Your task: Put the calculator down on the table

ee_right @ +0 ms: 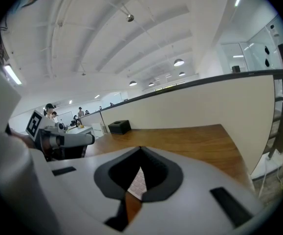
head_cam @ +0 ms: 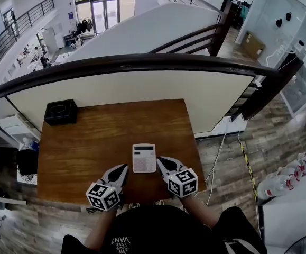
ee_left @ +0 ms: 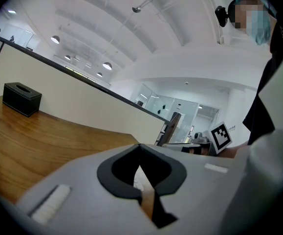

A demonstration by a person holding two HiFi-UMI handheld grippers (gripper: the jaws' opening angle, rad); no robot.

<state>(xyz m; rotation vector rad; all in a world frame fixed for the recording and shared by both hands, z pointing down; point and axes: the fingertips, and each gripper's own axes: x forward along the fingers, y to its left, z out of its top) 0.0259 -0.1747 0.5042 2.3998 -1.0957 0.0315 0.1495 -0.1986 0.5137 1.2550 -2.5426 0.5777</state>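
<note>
A white calculator (head_cam: 144,157) lies flat, keys up, on the wooden table (head_cam: 89,142) near its front edge. My left gripper (head_cam: 124,167) is just left of it and my right gripper (head_cam: 159,160) just right of it; both tips stay beside its lower half and hold nothing. In the left gripper view the jaws (ee_left: 140,146) meet in a closed line. In the right gripper view the right gripper (ee_right: 140,150) is closed too, and a sliver of the calculator's keys (ee_right: 139,182) shows below the tips.
A black tissue box (head_cam: 61,111) stands at the table's far left corner. Behind the table runs a low wall topped by a dark handrail (head_cam: 142,62). The table's right edge drops to the wood floor (head_cam: 232,157), where cables lie.
</note>
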